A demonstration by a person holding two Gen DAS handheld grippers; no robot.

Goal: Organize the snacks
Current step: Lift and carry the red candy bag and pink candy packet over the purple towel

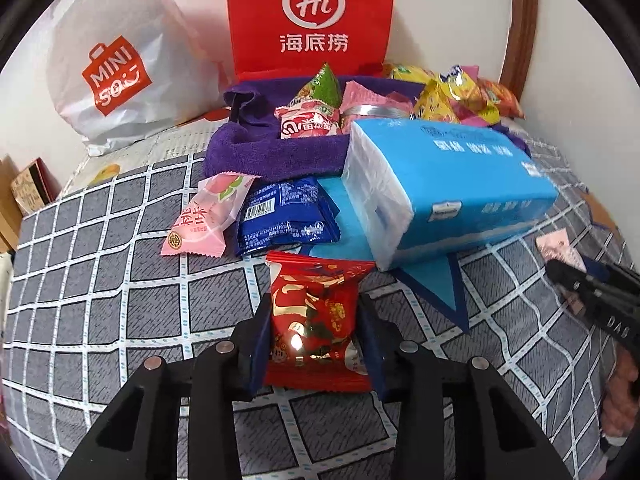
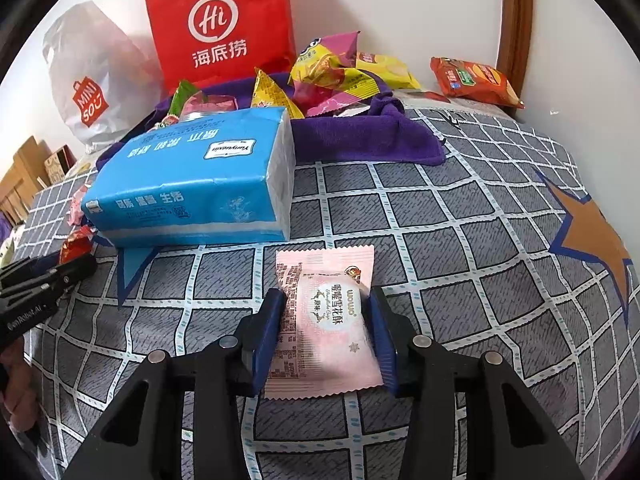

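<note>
Pinching a red snack packet (image 1: 316,320), the left gripper (image 1: 316,344) hovers over the checked bed cover (image 1: 120,320); the right gripper (image 2: 326,340) clamps a pink snack packet (image 2: 324,320) near the blue tissue pack (image 2: 192,180).

Glossy red foil packet (image 1: 316,320) in front of my shiny plastic-wrapped tissue pack (image 1: 448,184); behind that pack, a fuzzy purple cloth (image 1: 264,152) and a matt red paper bag (image 1: 310,16).
</note>
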